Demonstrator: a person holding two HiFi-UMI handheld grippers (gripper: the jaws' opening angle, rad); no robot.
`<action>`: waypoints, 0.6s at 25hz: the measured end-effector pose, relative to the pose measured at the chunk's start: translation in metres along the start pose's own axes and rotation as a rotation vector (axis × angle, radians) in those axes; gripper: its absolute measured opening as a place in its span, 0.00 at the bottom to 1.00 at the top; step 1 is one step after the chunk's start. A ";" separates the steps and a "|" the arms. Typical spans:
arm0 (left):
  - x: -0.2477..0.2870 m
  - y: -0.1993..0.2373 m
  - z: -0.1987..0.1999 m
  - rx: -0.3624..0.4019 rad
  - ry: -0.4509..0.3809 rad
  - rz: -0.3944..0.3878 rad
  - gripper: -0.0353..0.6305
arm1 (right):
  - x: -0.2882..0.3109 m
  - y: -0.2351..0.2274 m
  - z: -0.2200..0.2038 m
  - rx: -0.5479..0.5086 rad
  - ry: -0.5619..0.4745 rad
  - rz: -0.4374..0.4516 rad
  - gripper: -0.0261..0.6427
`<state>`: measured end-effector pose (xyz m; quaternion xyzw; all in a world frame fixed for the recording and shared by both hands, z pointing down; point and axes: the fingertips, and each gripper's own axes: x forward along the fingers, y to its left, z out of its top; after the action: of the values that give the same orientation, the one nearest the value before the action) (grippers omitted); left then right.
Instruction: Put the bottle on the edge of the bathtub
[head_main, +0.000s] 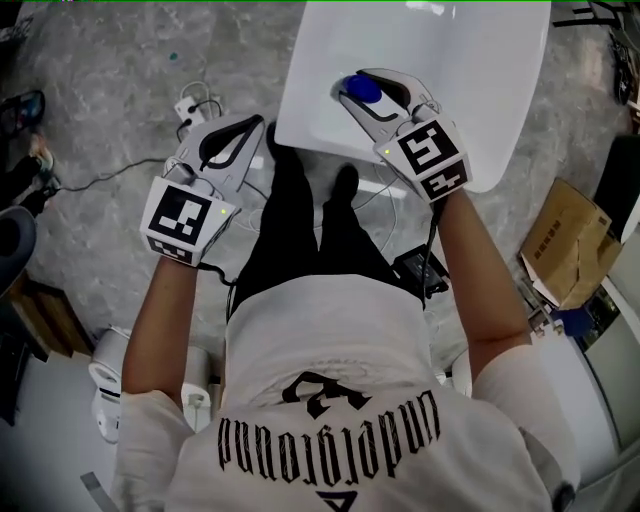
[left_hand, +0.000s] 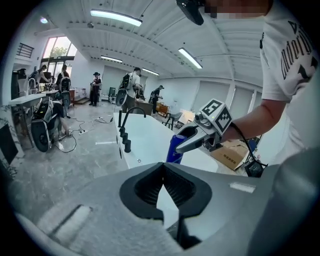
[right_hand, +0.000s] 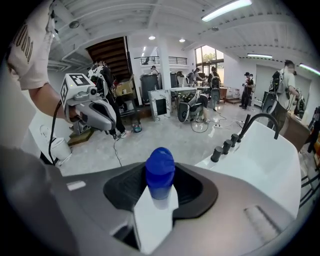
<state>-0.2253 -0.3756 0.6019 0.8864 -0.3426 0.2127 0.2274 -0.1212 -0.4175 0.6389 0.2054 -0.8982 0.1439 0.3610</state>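
The blue bottle (head_main: 362, 92) with a rounded blue cap stands upright between the jaws of my right gripper (head_main: 358, 85), which is shut on it. It is over the near left corner of the white bathtub (head_main: 450, 60). In the left gripper view the bottle (left_hand: 174, 149) hangs close to the tub's rim (left_hand: 145, 142); I cannot tell whether its base touches. In the right gripper view the bottle's cap (right_hand: 160, 172) fills the gap between the jaws. My left gripper (head_main: 255, 125) is over the floor left of the tub, shut and empty.
A black faucet (right_hand: 260, 120) and several black knobs (right_hand: 226, 146) stand on the tub's far rim. A cardboard box (head_main: 565, 245) lies right of the tub. A power strip with cables (head_main: 195, 105) lies on the grey floor. People stand in the background.
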 end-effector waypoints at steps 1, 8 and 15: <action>0.007 0.005 -0.006 0.005 0.013 -0.007 0.06 | 0.010 -0.005 -0.004 0.004 0.005 -0.001 0.27; 0.043 0.027 -0.022 0.009 0.045 -0.011 0.06 | 0.054 -0.030 -0.022 0.008 0.037 -0.001 0.27; 0.067 0.039 -0.025 0.009 0.075 -0.012 0.06 | 0.080 -0.041 -0.027 -0.015 0.075 0.007 0.27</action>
<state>-0.2128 -0.4215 0.6676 0.8808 -0.3277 0.2458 0.2374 -0.1378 -0.4634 0.7188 0.1940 -0.8859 0.1459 0.3954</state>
